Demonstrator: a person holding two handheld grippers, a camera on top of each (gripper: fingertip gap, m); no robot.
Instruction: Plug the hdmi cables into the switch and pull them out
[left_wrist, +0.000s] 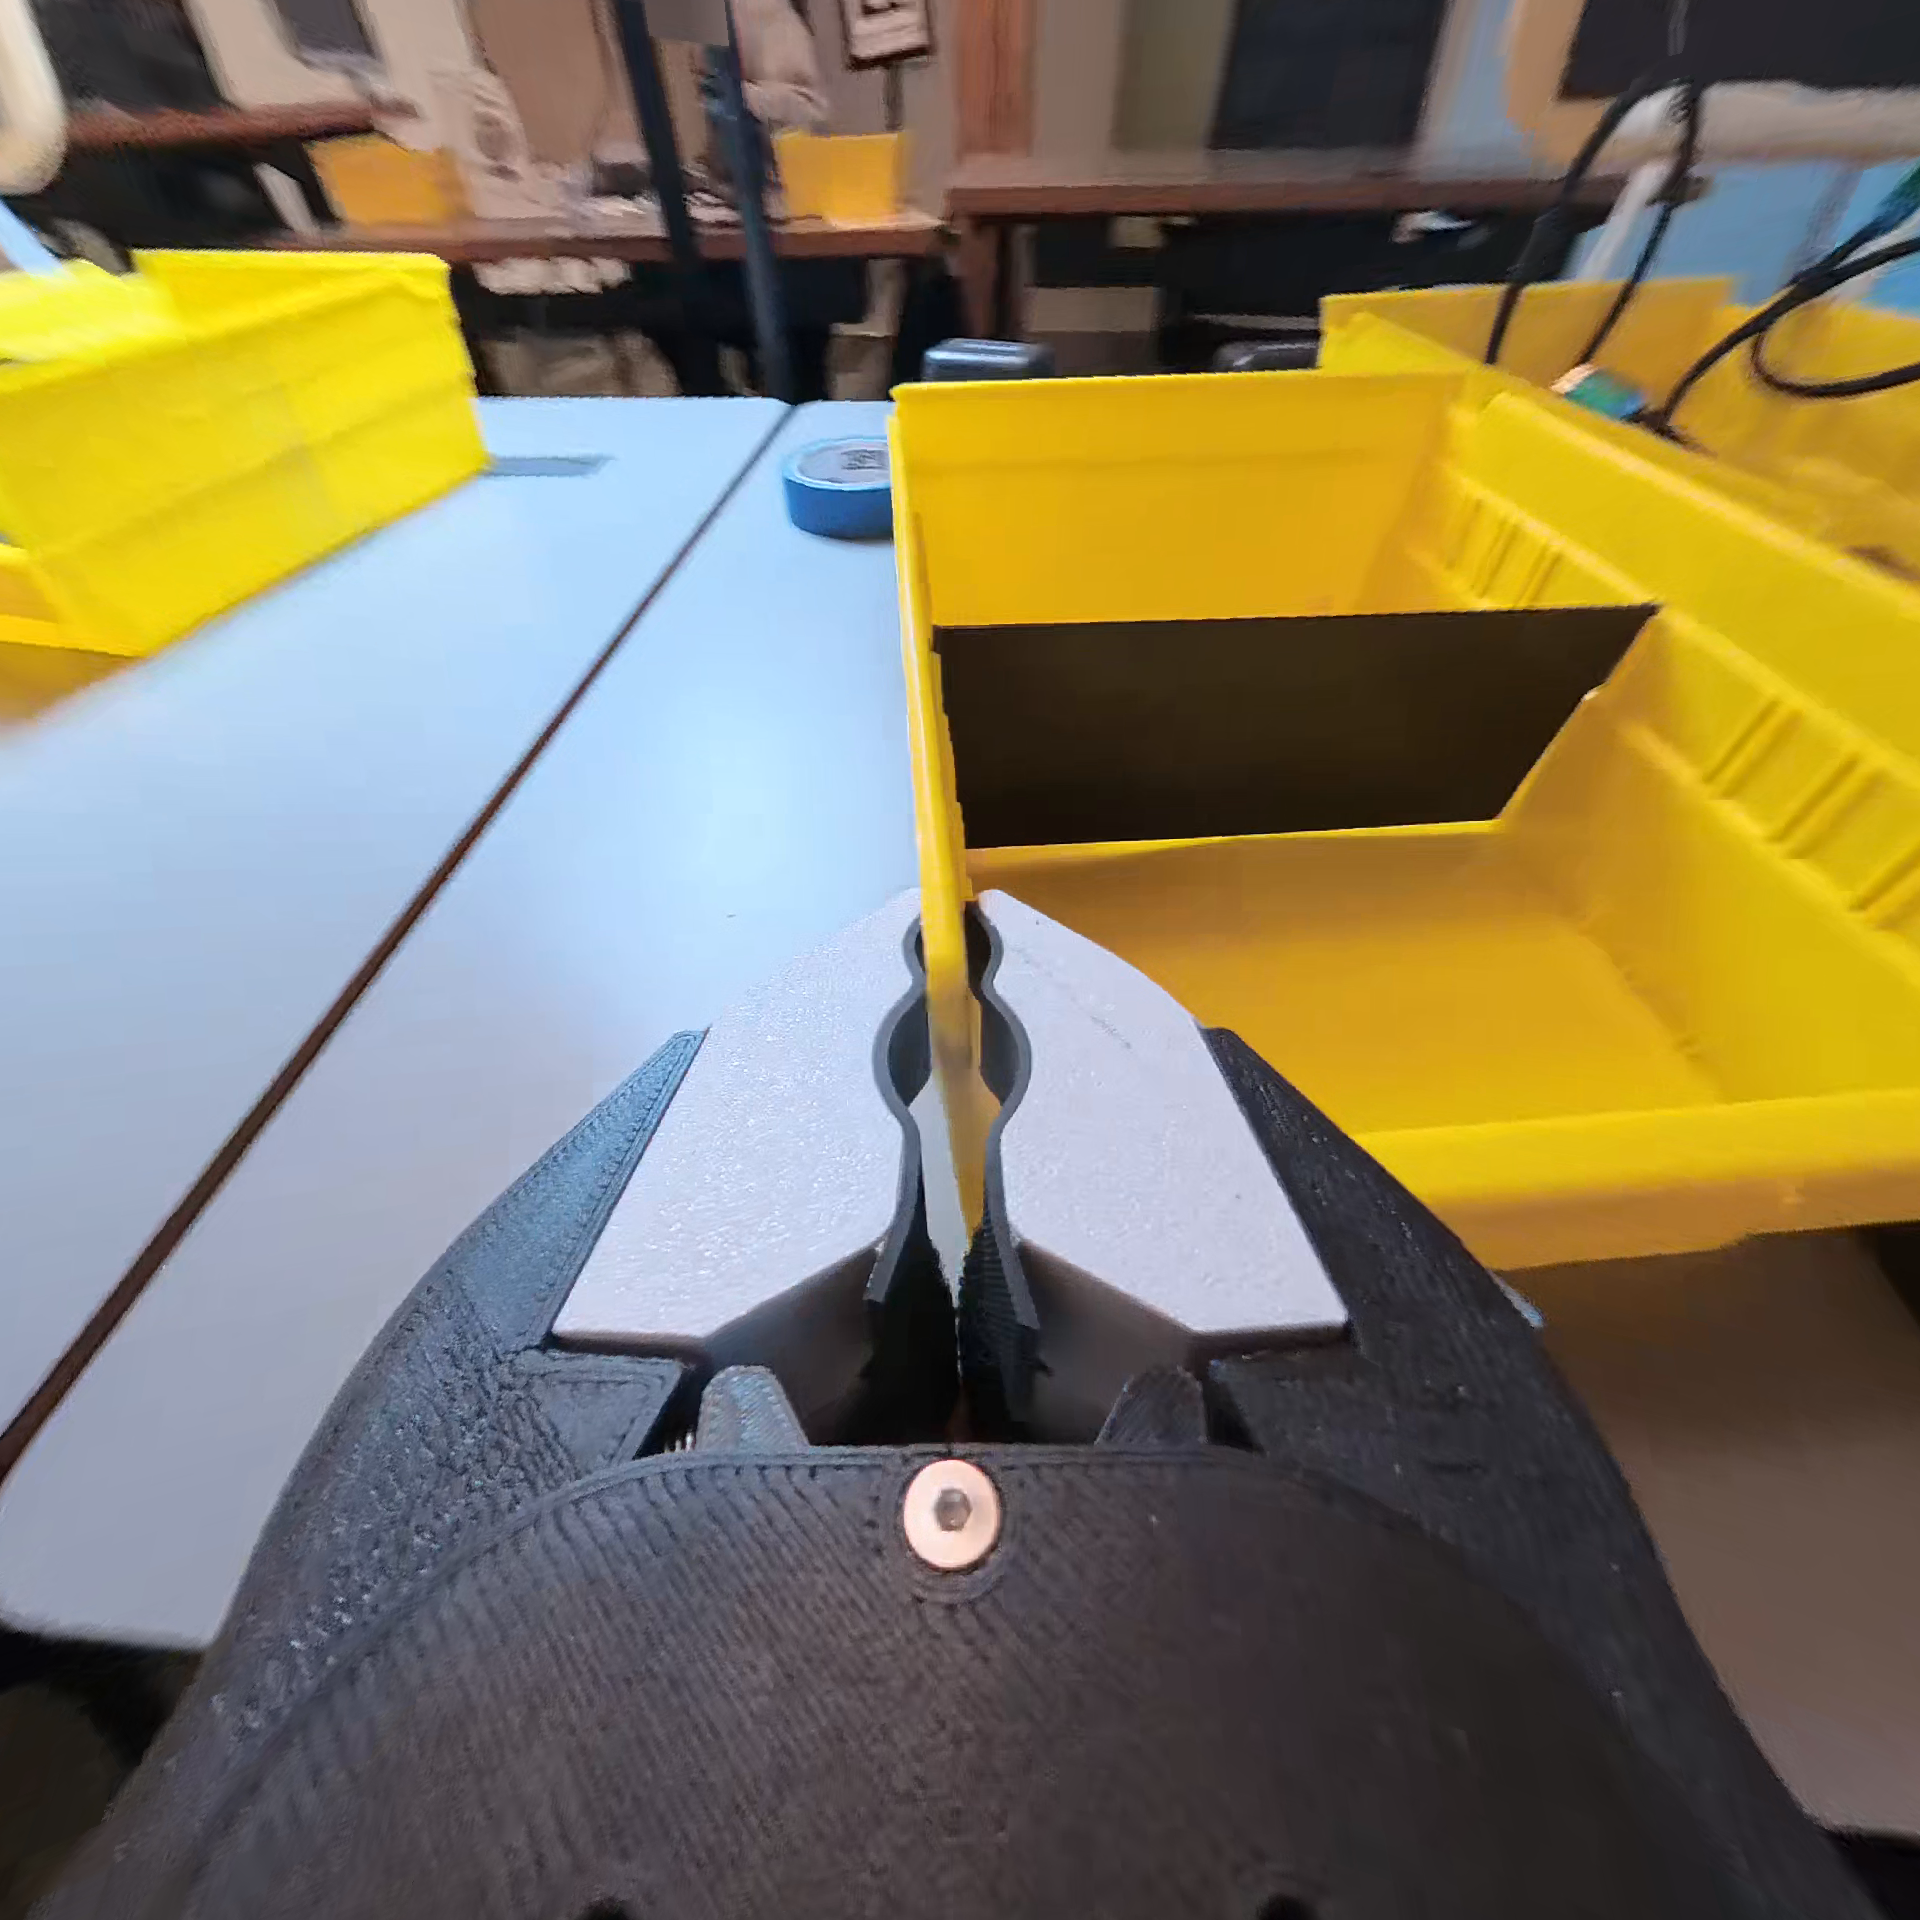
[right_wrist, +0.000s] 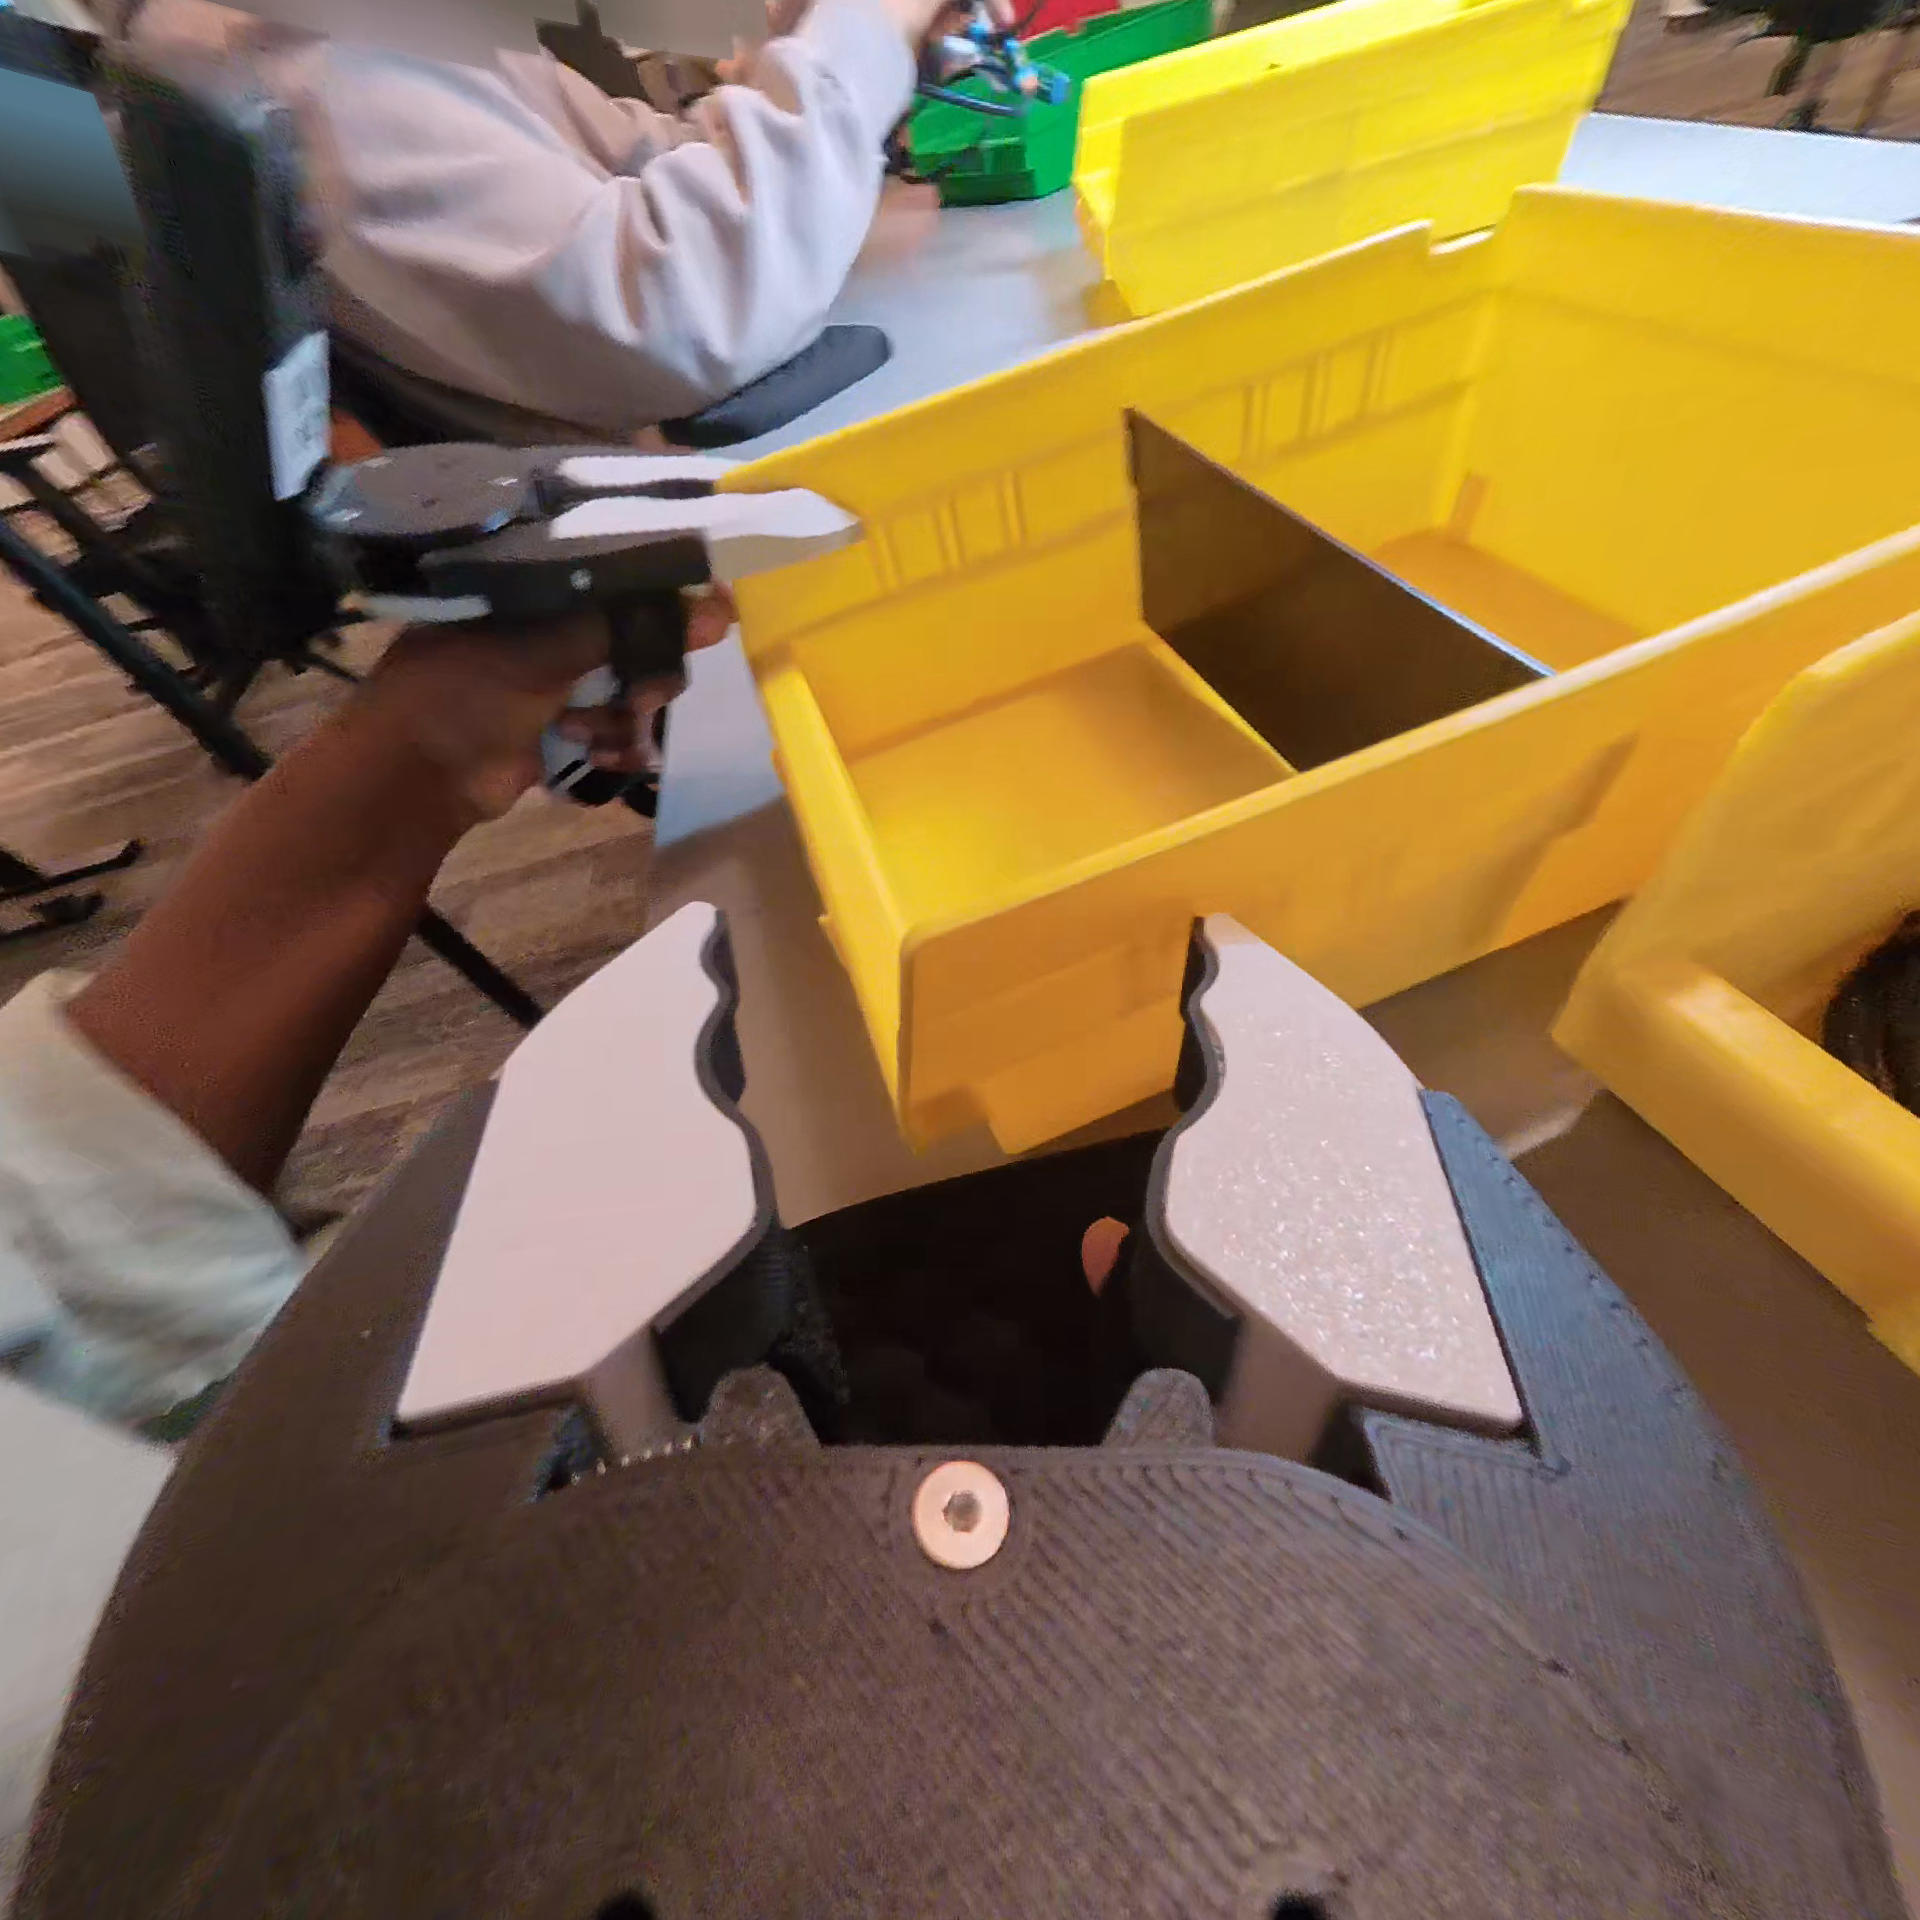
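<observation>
My left gripper (left_wrist: 951, 925) is shut on the left side wall of a yellow bin (left_wrist: 1455, 1039), near its front corner. The bin is empty and has a black divider (left_wrist: 1247, 717) across its middle. In the right wrist view the left gripper (right_wrist: 810, 509) pinches the bin's (right_wrist: 1351, 862) far wall, held by a hand. My right gripper (right_wrist: 961, 925) is open and empty, its fingers straddling the bin's near front corner without touching it. A black coiled cable (right_wrist: 1881, 1029) lies in a second yellow bin (right_wrist: 1714, 1039) at the right. No switch is in view.
A grey table (left_wrist: 520, 831) carries a blue tape roll (left_wrist: 842, 483), a yellow bin at the left (left_wrist: 229, 447) and another at the right (left_wrist: 1714, 416) with black cables (left_wrist: 1766, 343). A seated person (right_wrist: 540, 208) works beyond, near a green bin (right_wrist: 997, 135). The gap from one gripper's tips to the other's is roughly 20 centimeters.
</observation>
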